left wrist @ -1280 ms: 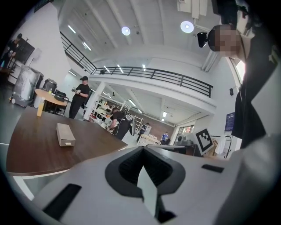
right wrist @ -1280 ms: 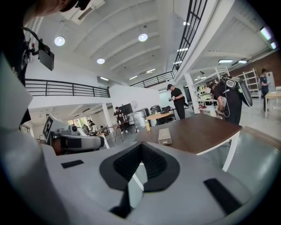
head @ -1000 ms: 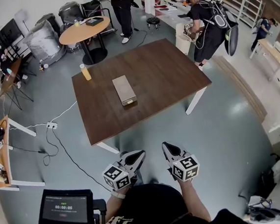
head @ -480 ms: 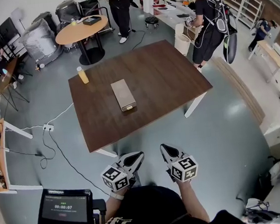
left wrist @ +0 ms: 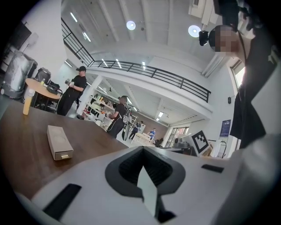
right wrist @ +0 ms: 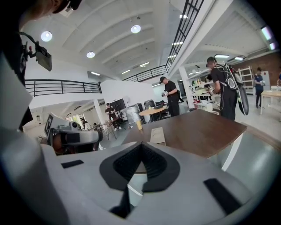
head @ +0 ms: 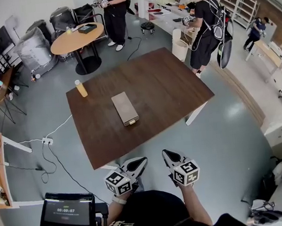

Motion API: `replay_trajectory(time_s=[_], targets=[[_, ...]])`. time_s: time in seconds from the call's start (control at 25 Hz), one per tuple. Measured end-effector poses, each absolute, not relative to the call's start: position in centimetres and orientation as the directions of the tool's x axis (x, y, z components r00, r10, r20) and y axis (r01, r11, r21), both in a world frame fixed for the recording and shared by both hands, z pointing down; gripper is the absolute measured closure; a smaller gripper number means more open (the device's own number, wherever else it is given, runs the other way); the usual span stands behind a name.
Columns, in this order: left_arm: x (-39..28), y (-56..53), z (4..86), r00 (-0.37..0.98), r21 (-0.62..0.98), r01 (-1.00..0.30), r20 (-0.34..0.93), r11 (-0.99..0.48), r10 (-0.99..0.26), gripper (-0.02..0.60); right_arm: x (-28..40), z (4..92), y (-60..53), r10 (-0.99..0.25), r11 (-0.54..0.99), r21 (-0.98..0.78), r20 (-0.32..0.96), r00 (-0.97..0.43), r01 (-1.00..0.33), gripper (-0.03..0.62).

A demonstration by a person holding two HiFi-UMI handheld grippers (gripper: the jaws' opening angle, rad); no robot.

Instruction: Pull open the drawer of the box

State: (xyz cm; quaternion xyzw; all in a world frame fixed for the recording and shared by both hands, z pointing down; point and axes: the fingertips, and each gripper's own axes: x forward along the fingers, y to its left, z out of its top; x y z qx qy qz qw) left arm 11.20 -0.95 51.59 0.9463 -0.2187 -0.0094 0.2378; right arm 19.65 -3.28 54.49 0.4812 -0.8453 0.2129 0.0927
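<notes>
Open workshop hall with a grey glossy floor [head: 233, 141]; at its centre stands a dark brown rectangular wooden table [head: 168, 82] on white legs. On that table, towards its left half, lies the long, flat grey-beige box [head: 123, 106], lengthwise towards me. Its drawer front [head: 131, 121] is at the near end, flush with the body, so the drawer is closed. A small orange bottle [head: 81, 88] stands upright near the table's far left corner, well apart from the box. I stand short of the near table edge, and both tools are over the floor, well apart from the box. My left gripper [head: 139, 161] has its jaws brought together at the tips and nothing between them. My right gripper [head: 167, 155] is likewise fully closed and empty, and it points slightly downward towards the table. The two are side by side, near each other but not touching. Beyond the table stand a round light wooden table [head: 78, 37], a person in black [head: 113, 8] beside it and a person wearing a backpack [head: 204, 24] at the far right corner.
</notes>
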Motion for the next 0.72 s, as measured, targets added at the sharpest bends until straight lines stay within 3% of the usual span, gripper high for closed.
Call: replay_trajectory(time_s=[0.72], targets=[[3.5, -11.7, 49.3, 0.923, 0.522, -0.321, -0.014, -0.79, -0.384, 0.581, 11.5, 53.4, -13.3, -0.746, 0.454, -0.236, 0.426, -0.511, -0.859, 0.608]])
